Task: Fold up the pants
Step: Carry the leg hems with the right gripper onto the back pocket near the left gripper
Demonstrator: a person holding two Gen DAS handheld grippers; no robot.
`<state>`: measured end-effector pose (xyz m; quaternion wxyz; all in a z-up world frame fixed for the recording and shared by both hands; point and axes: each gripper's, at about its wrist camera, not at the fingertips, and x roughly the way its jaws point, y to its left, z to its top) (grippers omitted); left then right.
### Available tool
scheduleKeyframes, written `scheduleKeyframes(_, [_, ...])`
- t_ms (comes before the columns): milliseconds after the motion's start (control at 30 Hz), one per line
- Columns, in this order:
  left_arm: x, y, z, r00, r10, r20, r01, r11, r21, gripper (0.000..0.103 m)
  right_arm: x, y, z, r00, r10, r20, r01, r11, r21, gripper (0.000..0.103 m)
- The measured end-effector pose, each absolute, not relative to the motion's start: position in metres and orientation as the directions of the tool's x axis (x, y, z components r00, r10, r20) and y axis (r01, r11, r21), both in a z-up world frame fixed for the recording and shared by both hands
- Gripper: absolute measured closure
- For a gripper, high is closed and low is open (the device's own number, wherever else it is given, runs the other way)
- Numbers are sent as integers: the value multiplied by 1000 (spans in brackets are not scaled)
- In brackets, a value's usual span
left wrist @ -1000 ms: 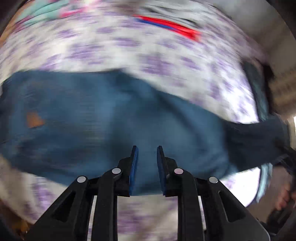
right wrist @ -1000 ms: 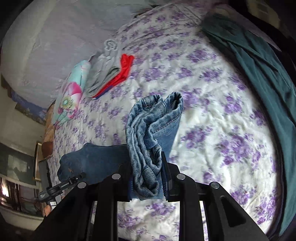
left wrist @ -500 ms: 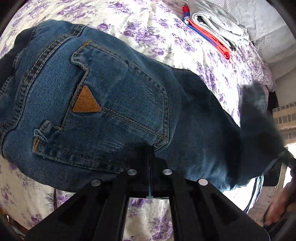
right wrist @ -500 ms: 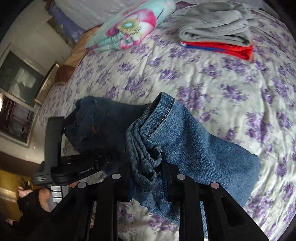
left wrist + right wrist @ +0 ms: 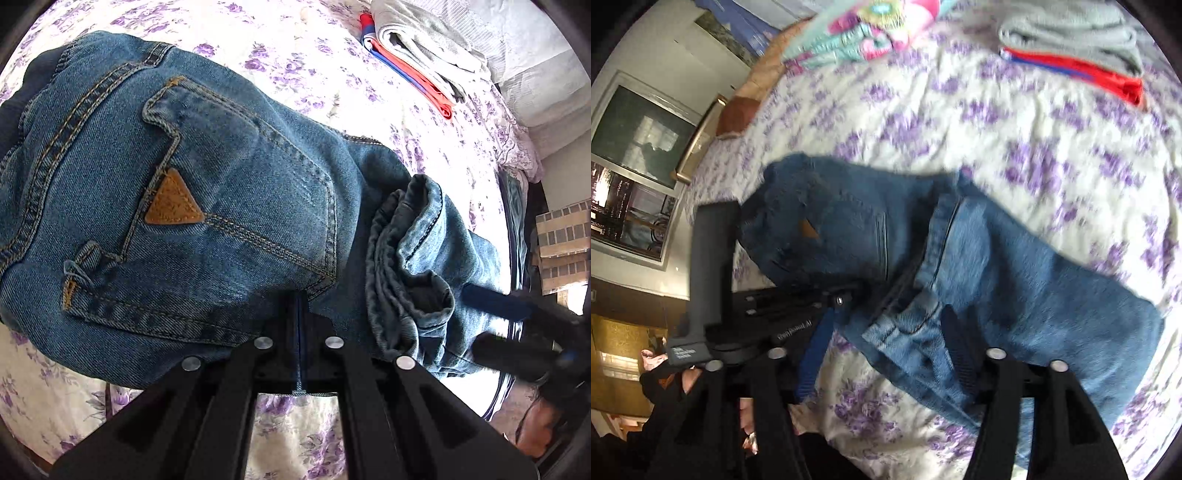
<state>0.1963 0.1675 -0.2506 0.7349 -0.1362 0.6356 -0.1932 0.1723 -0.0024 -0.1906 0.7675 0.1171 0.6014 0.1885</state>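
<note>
Blue jeans (image 5: pixel 207 206) lie on the floral bedsheet, back pocket with a brown triangle patch up. My left gripper (image 5: pixel 299 306) is shut on the jeans' near edge below the pocket. The folded-over leg end (image 5: pixel 413 258) lies bunched to the right of it. In the right wrist view the jeans (image 5: pixel 997 273) lie folded, leg cuffs over the seat. My right gripper (image 5: pixel 886 354) is open, its fingers wide on either side of the cuffs, holding nothing. It also shows at the right edge of the left wrist view (image 5: pixel 517 332). The left gripper shows in the right wrist view (image 5: pixel 798 310).
A folded grey garment over red cloth (image 5: pixel 417 48) lies at the far side of the bed, also in the right wrist view (image 5: pixel 1082 48). A colourful pillow (image 5: pixel 864 33) lies at the head. The bed edge and a window (image 5: pixel 635 155) are to the left.
My right gripper has opened and let go of the leg cuffs, which now lie on the seat of the jeans. My left gripper stays shut on the jeans' edge.
</note>
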Motion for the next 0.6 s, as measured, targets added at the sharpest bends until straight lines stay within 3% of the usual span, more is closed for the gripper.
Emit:
scheduleKeyframes(33, [196,167,-250,118,-457,-881,111,888,-446,101,174,-3,-187,235,405,-884,-162,913,375,89])
scheduleKeyframes(67, [196,167,-250,118,-457,-882,111,889,-445,101,176,-3,-188,253,365,-896,-165,929,332,95])
scheduleKeyframes(200, [193,171,-249,121,-454,-883,112,890,-442,101,195,-2,-211,270,315,-910,-143,948,285,95])
scheduleKeyframes(300, [193,169,-249,124,-454,-882,109,890,-442,101,208,-3,-248,186,290,-939,-100,956,275,97])
scheduleKeyframes(500, [185,173,-238,120,-445,-887,84,895,-437,101,201,-15,-216,187,343,-920,-97,939,330,94])
scheduleKeyframes(600, [166,183,-203,187,-464,-866,109,886,-451,90,179,-27,-186,249,349,-903,-153,935,319,92])
